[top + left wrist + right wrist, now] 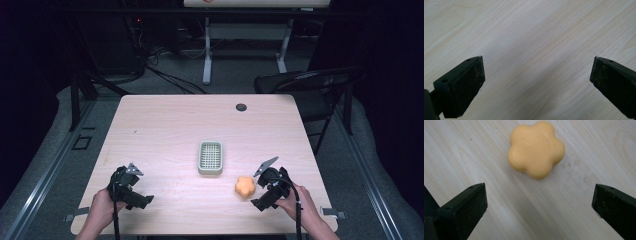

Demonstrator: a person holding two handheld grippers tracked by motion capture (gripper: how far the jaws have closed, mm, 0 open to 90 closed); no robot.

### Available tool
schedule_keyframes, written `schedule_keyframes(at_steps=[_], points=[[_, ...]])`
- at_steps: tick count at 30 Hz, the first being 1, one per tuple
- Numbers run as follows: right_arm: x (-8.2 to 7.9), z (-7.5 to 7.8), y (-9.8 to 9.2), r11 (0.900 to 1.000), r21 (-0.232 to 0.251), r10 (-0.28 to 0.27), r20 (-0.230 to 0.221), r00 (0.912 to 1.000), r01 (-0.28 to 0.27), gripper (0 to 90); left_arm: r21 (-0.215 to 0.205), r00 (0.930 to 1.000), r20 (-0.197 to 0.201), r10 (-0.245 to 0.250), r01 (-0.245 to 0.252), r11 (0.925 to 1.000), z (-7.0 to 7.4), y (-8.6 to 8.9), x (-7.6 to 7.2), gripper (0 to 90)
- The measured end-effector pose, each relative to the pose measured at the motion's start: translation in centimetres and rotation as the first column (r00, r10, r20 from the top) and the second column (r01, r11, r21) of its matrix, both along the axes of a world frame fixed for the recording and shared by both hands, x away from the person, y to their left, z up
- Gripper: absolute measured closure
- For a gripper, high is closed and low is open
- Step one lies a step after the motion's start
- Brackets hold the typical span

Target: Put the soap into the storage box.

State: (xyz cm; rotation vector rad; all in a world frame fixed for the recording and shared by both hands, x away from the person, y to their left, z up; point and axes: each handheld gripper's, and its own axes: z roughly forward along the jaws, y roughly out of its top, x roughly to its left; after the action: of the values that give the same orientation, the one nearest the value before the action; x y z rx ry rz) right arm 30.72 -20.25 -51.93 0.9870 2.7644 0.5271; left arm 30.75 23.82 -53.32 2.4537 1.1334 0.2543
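Note:
An orange flower-shaped soap (245, 186) lies flat on the light wooden table (165, 125), near its front right. My right gripper (261, 186) is just right of the soap, open, its jaws wide apart. In the right gripper view the soap (536, 149) lies a little beyond the open jaws (539, 192), untouched. A pale green soap dish (210, 157) with a grid insert sits at the table's middle. At the front left my left gripper (131, 184) is open over bare wood (536, 37), its two black jaws (537, 67) spread with nothing between them.
A round cable hole (241, 107) marks the table's far edge. A black folding chair (310, 85) stands off the far right corner, and another table's white legs (207, 50) stand behind. Cables lie on the grey floor (170, 80).

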Motion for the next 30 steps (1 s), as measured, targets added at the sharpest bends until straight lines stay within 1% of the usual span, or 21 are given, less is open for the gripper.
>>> schedule_keyframes(at_steps=[1, 4, 5, 6, 7, 10, 11, 12, 13, 14, 15, 16, 18, 20, 21, 25, 30], points=[[0.1, 0.0, 0.5, 1.000, -0.007, 0.009, -0.001, 1.0000, -0.009, 0.0, 0.001, 1.0000, -0.001, 0.001, -0.001, 1.0000, 0.0, 0.0, 0.0, 0.0], [0.2, -0.1, 0.8, 1.000, -0.009, 0.012, 0.003, 0.9999, -0.012, 0.0, 0.001, 1.0000, -0.002, 0.000, 0.000, 1.0000, 0.0, 0.0, 0.0, 0.0], [0.4, -0.1, 1.1, 1.000, -0.021, 0.019, 0.004, 0.9998, -0.019, 0.0, 0.002, 1.0000, -0.008, -0.002, 0.002, 1.0000, 0.0, -0.1, 0.1, 0.0], [0.4, -0.2, 1.1, 1.000, -0.012, 0.016, 0.003, 0.9999, -0.015, 0.0, 0.001, 1.0000, -0.007, -0.002, 0.002, 1.0000, 0.0, -0.1, 0.1, 0.0], [0.5, -0.1, 1.2, 0.999, -0.024, 0.021, 0.005, 0.9998, -0.021, 0.0, 0.001, 1.0000, -0.008, -0.001, 0.001, 1.0000, 0.0, -0.1, 0.1, 0.0], [0.9, -0.2, 1.5, 1.000, -0.011, 0.020, 0.002, 0.9998, -0.020, 0.0, 0.003, 1.0000, -0.009, -0.002, 0.002, 1.0000, 0.0, -0.1, 0.1, 0.0], [1.0, -0.2, 1.6, 1.000, -0.013, 0.019, 0.006, 0.9998, -0.019, 0.0, 0.003, 1.0000, -0.008, -0.001, 0.001, 1.0000, 0.0, -0.1, 0.1, 0.0], [1.1, -0.1, 1.7, 0.999, -0.025, 0.023, 0.007, 0.9997, -0.023, 0.0, 0.003, 1.0000, -0.008, -0.001, 0.001, 1.0000, 0.0, -0.1, 0.1, 0.0], [1.2, -0.2, 1.9, 1.000, -0.014, 0.022, 0.004, 0.9997, -0.022, 0.0, 0.002, 1.0000, -0.009, 0.000, 0.000, 1.0000, 0.0, -0.1, 0.0, 0.0], [1.3, -0.3, 2.0, 0.999, -0.018, 0.026, 0.004, 0.9997, -0.026, 0.0, 0.003, 1.0000, -0.005, 0.002, -0.002, 1.0000, -0.1, -0.1, 0.0, 0.0], [1.4, -0.2, 2.2, 0.999, -0.035, 0.030, 0.003, 0.9995, -0.030, 0.0, 0.003, 1.0000, -0.005, 0.002, -0.002, 1.0000, -0.1, -0.1, 0.0, 0.0], [1.5, -0.3, 2.3, 0.999, -0.022, 0.028, 0.001, 0.9996, -0.028, 0.0, 0.003, 1.0000, -0.005, 0.003, -0.003, 1.0000, -0.1, -0.1, 0.0, 0.0], [1.7, -0.3, 2.6, 0.999, -0.040, 0.033, -0.005, 0.9994, -0.033, 0.0, 0.004, 1.0000, -0.005, 0.002, -0.002, 1.0000, -0.1, -0.1, 0.0, 0.0], [1.8, -0.5, 2.9, 0.999, -0.031, 0.030, -0.008, 0.9995, -0.031, 0.0, 0.004, 1.0000, -0.005, 0.001, -0.001, 1.0000, -0.1, -0.1, 0.0, 0.0], [1.9, -0.4, 2.9, 0.998, -0.053, 0.040, -0.011, 0.9991, -0.041, 0.0, 0.004, 1.0000, -0.006, 0.001, -0.001, 1.0000, -0.1, -0.1, 0.0, 0.0], [2.1, -0.6, 3.2, 0.998, -0.041, 0.037, -0.014, 0.9992, -0.037, 0.0, 0.004, 1.0000, -0.005, 0.002, -0.002, 1.0000, -0.1, 0.0, 0.0, 0.0], [2.5, -0.9, 3.4, 0.999, -0.042, 0.027, -0.019, 0.9995, -0.028, 0.0, 0.004, 1.0000, -0.006, 0.002, -0.002, 1.0000, -0.1, 0.0, 0.0, 0.0]])
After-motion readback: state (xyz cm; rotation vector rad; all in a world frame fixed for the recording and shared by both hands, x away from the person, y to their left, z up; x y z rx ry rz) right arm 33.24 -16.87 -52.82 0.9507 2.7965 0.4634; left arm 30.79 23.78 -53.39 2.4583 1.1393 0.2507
